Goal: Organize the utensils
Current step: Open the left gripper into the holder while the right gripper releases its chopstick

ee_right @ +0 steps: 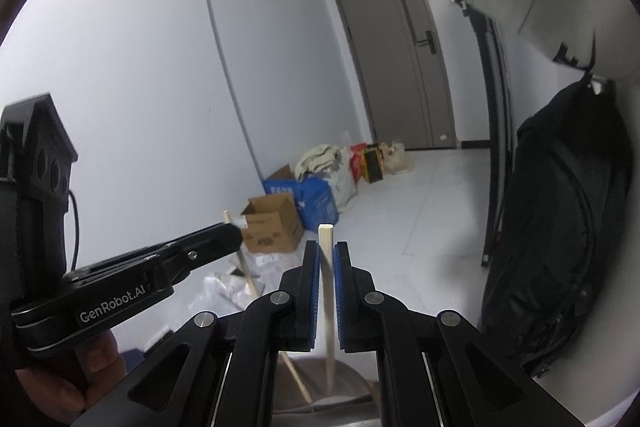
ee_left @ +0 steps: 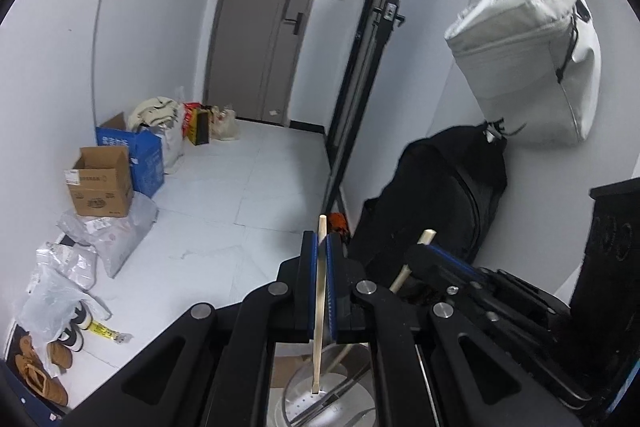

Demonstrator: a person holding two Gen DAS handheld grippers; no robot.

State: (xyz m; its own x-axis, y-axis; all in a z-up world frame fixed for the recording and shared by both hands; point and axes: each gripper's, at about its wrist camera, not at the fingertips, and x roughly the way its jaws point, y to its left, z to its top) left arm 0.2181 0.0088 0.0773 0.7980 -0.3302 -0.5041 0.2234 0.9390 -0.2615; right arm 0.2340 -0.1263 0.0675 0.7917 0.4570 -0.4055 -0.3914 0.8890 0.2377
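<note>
In the left wrist view my left gripper is shut on a pale wooden chopstick that stands nearly upright. Its lower tip hangs over a perforated metal container at the bottom edge. To the right, my right gripper holds a second chopstick tilted over the same container. In the right wrist view the right gripper is shut on its chopstick, whose lower end reaches down toward the grey metal container. At the left, the left gripper grips its slanted chopstick; a hand shows beneath it.
A black backpack leans on the right wall under a hanging white bag. Cardboard box, blue box, plastic bags and shoes line the left wall. A grey door closes the far end of the tiled floor.
</note>
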